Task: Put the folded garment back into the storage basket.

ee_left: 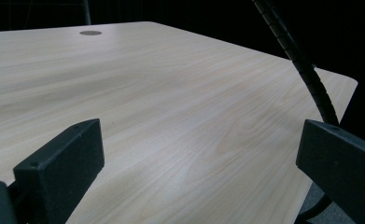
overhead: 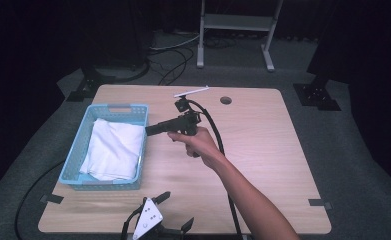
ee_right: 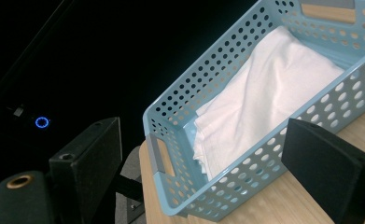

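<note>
The right hand-held gripper (overhead: 150, 129) is held up over the light wooden counter (overhead: 263, 140), its jaws wide and holding nothing, pointing left at the blue plastic basket with holes (overhead: 78, 155). A folded white cloth (overhead: 114, 149) lies inside the basket. The left hand-held gripper (overhead: 175, 210) rests at the near edge, jaws wide.

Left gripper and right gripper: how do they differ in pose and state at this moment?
The right gripper is held up in a hand, jaws pointing at the blue basket with the white cloth; the left gripper lies on the table near its front edge, with no hand on it. The right gripper faces the basket; the left gripper faces bare tabletop. Both have their jaws open and hold nothing.
</note>
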### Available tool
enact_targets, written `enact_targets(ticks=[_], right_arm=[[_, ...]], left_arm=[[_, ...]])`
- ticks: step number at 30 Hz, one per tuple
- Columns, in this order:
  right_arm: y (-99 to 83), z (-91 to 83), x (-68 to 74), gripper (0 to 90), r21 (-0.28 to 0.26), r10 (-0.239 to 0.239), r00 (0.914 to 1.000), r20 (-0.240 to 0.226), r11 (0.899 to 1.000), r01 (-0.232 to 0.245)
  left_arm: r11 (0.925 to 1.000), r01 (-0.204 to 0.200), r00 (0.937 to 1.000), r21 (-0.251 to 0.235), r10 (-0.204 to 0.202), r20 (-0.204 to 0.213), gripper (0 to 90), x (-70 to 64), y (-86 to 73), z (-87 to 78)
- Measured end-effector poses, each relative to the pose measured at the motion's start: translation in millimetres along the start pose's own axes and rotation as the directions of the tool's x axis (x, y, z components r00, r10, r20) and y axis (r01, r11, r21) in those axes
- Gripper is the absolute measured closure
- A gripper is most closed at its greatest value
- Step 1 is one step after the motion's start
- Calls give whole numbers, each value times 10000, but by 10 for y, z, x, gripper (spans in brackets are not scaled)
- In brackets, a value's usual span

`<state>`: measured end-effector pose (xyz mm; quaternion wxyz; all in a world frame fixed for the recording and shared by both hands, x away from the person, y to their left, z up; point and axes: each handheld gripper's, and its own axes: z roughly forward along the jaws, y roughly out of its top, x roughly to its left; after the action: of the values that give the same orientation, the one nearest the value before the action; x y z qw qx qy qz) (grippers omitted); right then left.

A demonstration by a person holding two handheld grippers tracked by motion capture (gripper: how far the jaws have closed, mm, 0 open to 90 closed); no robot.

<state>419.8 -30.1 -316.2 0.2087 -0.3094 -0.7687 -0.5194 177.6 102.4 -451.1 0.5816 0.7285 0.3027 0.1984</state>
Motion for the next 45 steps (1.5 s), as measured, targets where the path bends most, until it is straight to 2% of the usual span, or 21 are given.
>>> enact_targets(ticks=[17, 26, 45], right_arm=[[-111, -239, -7, 122, -178, -226, 9997, 115, 9996, 228], [-147, -314, -8, 109, -42, -289, 9986, 444, 9996, 291], [-282, -445, -142, 99, 171, -115, 9968, 793, 9998, 102]], left_arm=[[9999, 86, 9999, 92, -85, -54, 6, 8, -26, 10], [10000, 50, 10000, 40, -50, -53, 6, -1, -20, 1], [9999, 104, 9999, -65, -105, -88, 6, 17, -8, -26]])
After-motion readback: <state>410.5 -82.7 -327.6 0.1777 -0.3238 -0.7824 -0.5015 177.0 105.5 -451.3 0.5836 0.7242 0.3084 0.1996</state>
